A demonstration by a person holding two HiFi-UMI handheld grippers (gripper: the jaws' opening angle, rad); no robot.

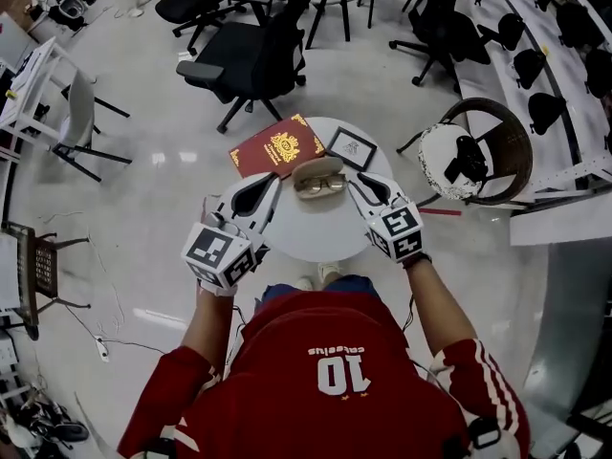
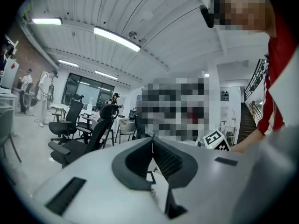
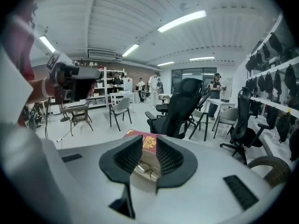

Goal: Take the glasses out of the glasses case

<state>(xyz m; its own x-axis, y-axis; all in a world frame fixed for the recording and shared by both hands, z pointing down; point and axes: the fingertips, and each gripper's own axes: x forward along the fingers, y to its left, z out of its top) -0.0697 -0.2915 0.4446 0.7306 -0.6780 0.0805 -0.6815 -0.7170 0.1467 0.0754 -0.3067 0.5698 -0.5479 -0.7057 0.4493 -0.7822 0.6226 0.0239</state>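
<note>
We record the glasses point(image 1: 320, 185) lying in the open glasses case point(image 1: 318, 168), toward 12 o'clock on the round white table point(image 1: 306, 237). The left gripper point(image 1: 271, 187), at the case's 9 o'clock, is clenched on nothing. The right gripper point(image 1: 353, 185), at its 3 o'clock, stands released, jaws apart.

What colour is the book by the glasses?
The book is dark red with a gold emblem, clearest in the head view.

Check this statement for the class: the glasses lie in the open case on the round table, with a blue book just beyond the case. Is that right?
Not quite. The book is red, not blue, as the head view shows. The rest holds: the glasses lie in the open case on the round table, with the book just beyond the case.
</note>
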